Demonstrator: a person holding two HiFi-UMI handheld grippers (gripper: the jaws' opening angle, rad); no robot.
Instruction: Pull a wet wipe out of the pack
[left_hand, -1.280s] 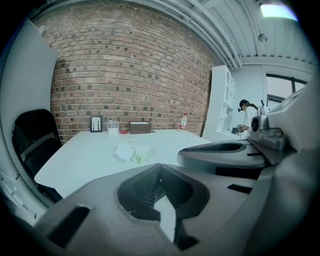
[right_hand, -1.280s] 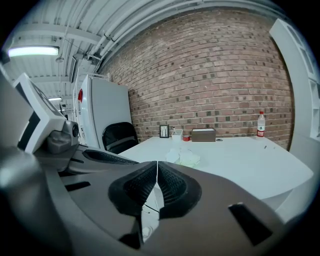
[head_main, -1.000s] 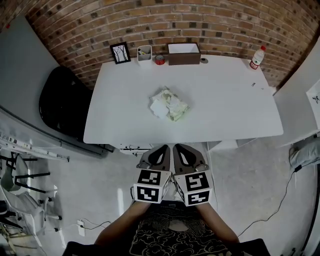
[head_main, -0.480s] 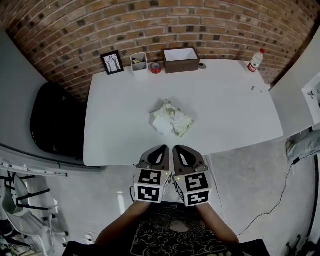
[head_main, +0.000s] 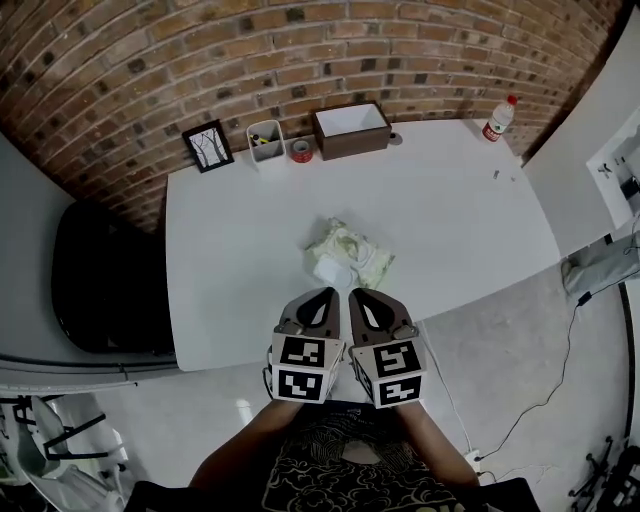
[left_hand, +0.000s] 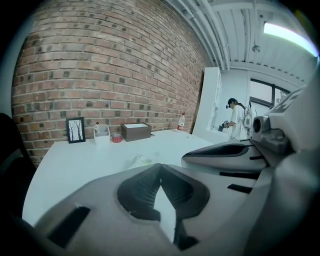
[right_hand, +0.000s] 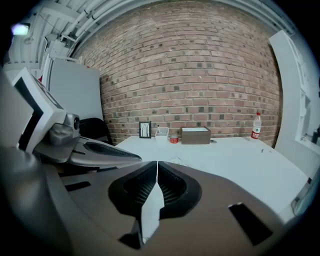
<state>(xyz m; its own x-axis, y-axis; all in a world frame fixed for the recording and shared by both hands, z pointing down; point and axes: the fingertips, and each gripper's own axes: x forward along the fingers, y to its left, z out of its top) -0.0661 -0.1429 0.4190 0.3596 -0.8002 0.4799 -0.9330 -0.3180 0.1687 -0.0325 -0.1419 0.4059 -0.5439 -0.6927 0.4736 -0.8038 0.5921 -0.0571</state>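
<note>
The wet wipe pack (head_main: 347, 258), pale green and white with a crumpled white top, lies near the middle of the white table (head_main: 450, 215). My left gripper (head_main: 322, 297) and right gripper (head_main: 362, 297) are held side by side over the table's front edge, just short of the pack. Both are shut with nothing between the jaws. In the left gripper view the shut left gripper (left_hand: 160, 165) points at the pack (left_hand: 142, 160). In the right gripper view the right gripper (right_hand: 157, 163) is shut too, and the pack (right_hand: 176, 161) peeks over its tips.
Along the table's back edge stand a framed picture (head_main: 208, 146), a white holder (head_main: 265, 133), a red roll (head_main: 300, 150), a brown box (head_main: 350, 128) and a bottle (head_main: 498, 119). A black chair (head_main: 105, 280) sits left. A person (left_hand: 234, 117) stands far off.
The view has closed in on the table: the pack now lies just beyond the gripper tips. Both grippers stay shut and side by side.
</note>
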